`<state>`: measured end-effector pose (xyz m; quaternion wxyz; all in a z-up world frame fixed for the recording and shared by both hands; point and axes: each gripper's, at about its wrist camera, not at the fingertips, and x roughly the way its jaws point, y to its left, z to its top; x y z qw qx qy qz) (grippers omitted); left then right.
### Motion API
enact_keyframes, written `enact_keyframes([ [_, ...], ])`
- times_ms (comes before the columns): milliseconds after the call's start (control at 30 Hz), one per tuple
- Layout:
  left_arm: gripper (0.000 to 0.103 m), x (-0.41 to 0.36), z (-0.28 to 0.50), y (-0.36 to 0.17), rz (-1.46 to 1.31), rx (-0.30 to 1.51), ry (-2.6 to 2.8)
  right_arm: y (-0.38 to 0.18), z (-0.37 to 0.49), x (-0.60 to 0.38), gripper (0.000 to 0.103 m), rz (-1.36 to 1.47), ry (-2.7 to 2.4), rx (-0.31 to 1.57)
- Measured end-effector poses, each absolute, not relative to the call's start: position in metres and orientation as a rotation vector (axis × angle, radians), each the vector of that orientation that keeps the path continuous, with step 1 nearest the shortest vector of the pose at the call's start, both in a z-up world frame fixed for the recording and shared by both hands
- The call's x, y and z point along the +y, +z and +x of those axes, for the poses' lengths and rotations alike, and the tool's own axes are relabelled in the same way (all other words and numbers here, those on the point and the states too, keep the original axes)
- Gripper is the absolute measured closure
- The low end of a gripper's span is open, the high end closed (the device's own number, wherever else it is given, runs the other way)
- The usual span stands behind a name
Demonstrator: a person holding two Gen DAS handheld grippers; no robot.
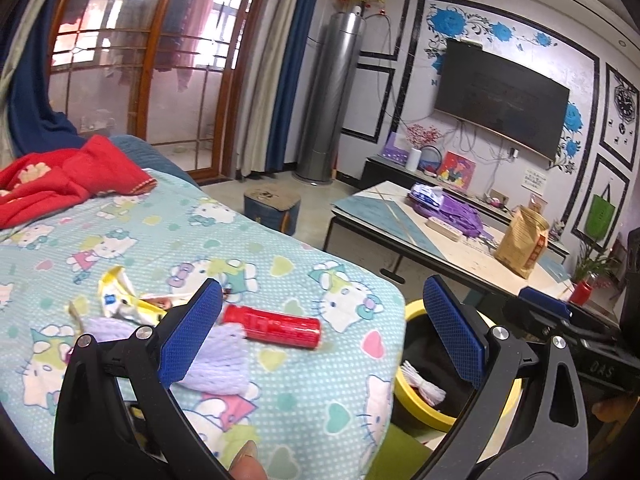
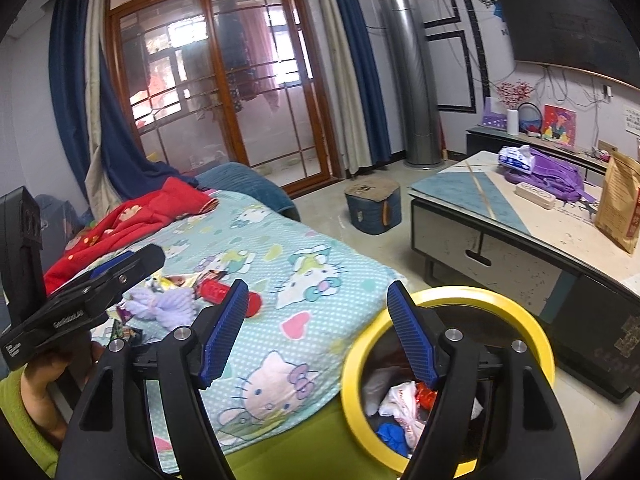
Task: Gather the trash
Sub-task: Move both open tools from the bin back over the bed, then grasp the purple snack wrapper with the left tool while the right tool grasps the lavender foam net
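A red cylinder (image 1: 272, 326) lies on the cartoon-print bedsheet (image 1: 200, 240), with a lilac foam net (image 1: 216, 356) and a yellow-white wrapper (image 1: 120, 294) beside it. My left gripper (image 1: 320, 332) is open and empty, its left finger over the net and just left of the cylinder. A yellow-rimmed bin (image 2: 452, 296) stands off the bed's corner with several wrappers inside. My right gripper (image 2: 316, 336) is open and empty, between the bed's edge and the bin. The red cylinder (image 2: 216, 290) and net (image 2: 168, 306) also show in the right wrist view, with the left gripper's body (image 2: 80, 300) beside them.
A red blanket (image 1: 60, 180) lies at the bed's far end. A low table (image 2: 532, 216) right of the bin carries a purple bag (image 2: 552, 176) and a brown paper bag (image 2: 624, 208). A blue stool (image 2: 372, 204) stands on the floor.
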<state>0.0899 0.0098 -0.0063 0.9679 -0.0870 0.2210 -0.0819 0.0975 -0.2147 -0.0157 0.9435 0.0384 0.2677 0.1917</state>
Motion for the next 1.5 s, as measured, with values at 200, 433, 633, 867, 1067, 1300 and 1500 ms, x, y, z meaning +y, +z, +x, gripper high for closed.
enact_keyframes([
  [200,0.011,0.03,0.089,-0.004,-0.192,0.437,-0.113,-0.018,0.099,-0.189,0.032,0.056,0.445,0.561],
  [433,0.011,0.055,0.092,-0.004,-0.206,0.44,-0.048,-0.023,0.102,-0.158,0.032,0.044,0.507,0.59],
  [633,0.011,0.077,0.093,-0.004,-0.22,0.443,-0.001,-0.028,0.106,-0.131,0.032,0.021,0.549,0.601],
  [867,0.011,0.111,0.095,-0.005,-0.253,0.459,0.069,-0.035,0.112,-0.103,0.032,-0.001,0.59,0.624],
  [1067,0.011,0.14,0.096,-0.011,-0.297,0.472,0.124,-0.045,0.12,-0.089,0.032,-0.011,0.609,0.655],
  [1300,0.011,0.169,0.096,-0.02,-0.356,0.495,0.159,-0.054,0.132,-0.071,0.032,-0.026,0.63,0.689],
  [1500,0.011,0.192,0.1,-0.034,-0.43,0.544,0.177,-0.066,0.144,-0.052,0.032,-0.044,0.654,0.726],
])
